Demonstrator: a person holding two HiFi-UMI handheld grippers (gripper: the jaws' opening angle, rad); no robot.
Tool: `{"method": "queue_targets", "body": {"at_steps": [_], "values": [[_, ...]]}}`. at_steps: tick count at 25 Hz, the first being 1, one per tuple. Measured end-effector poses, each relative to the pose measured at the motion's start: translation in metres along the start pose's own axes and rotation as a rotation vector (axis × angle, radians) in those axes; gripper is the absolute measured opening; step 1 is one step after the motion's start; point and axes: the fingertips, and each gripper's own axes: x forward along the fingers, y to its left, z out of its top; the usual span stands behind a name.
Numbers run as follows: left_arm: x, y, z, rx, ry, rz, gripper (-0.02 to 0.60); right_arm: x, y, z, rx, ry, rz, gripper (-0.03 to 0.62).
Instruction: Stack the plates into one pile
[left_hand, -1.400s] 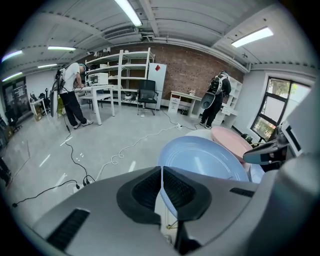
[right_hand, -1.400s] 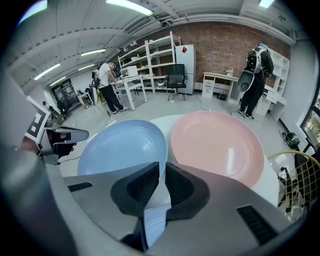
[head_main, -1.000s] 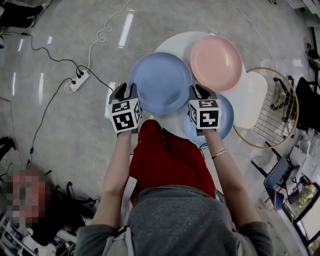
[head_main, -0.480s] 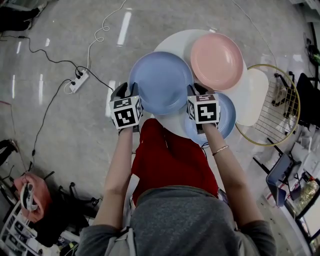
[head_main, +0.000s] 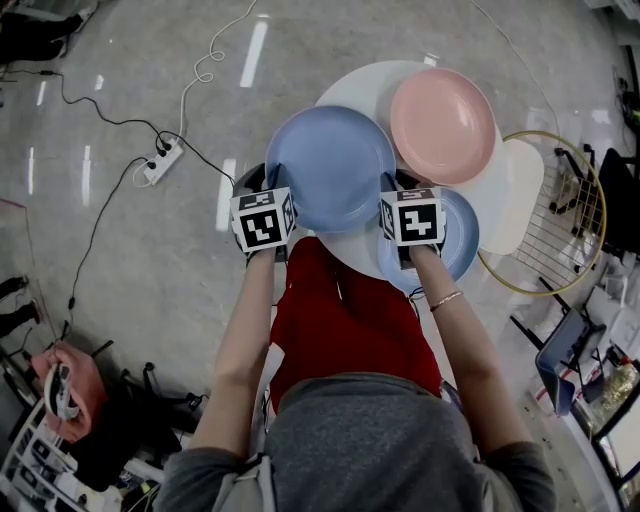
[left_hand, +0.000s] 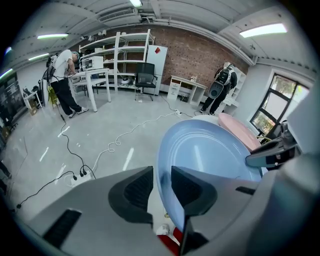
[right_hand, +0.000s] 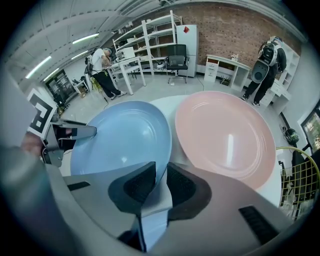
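Blue plate (head_main: 330, 165) pinched at opposite rims.
Left tongs (left_hand: 162, 186), jaws just closing, and right tongs (right_hand: 160, 182) both clamp its rim; pink plate (head_main: 442, 125) just beside, on bench (head_main: 350, 92).

raised plate (head_main: 330, 165) left of far plate (head_main: 443, 125), table (head_main: 348, 93) beneath
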Motion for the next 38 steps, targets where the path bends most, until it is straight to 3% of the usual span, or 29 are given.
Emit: {"method": "queue_targets", "body": {"at_steps": [11, 22, 30, 38], "values": [[-0.009, 0.008, 0.005, -0.027, -0.013, 0.01, 0.089, -0.003, 0.011, 0.001, 0.037, -0.009, 0.011, 0.072], [-0.034, 0.01, 0.027, 0.011, -0.042, -0.002, 0.086, -0.036, 0.021, 0.016, 0.146, -0.099, 0.029, 0.072], [-0.039, -0.018, 0.046, 0.123, -0.063, -0.1, 0.086, -0.062, 0.007, 0.004, 0.253, -0.168, -0.033, 0.072], [-0.039, -0.1, 0.058, 0.302, -0.051, -0.258, 0.086, -0.113, -0.041, -0.04, 0.423, -0.244, -0.153, 0.072]]}}
